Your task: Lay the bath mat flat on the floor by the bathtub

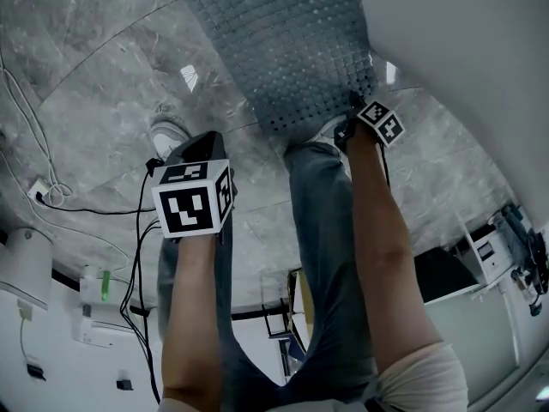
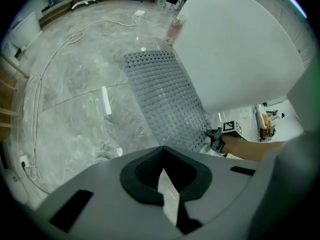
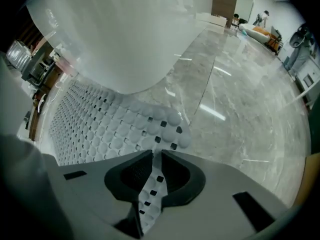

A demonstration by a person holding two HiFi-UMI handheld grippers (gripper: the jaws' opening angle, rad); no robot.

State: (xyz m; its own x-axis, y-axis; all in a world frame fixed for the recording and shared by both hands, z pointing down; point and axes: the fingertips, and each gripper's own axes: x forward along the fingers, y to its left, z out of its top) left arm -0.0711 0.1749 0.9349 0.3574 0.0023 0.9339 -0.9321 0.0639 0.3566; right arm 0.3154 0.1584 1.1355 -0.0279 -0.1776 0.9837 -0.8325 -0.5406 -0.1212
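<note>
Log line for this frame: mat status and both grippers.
bath mat: spread on floor beside bathtub | right gripper: shut on its near edge | left gripper: shut, empty, off the mat

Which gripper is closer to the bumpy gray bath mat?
Right. The right gripper pinches the near corner of the bath mat. The left gripper is off to the mat's side above the floor, shut, holding nothing.
</note>
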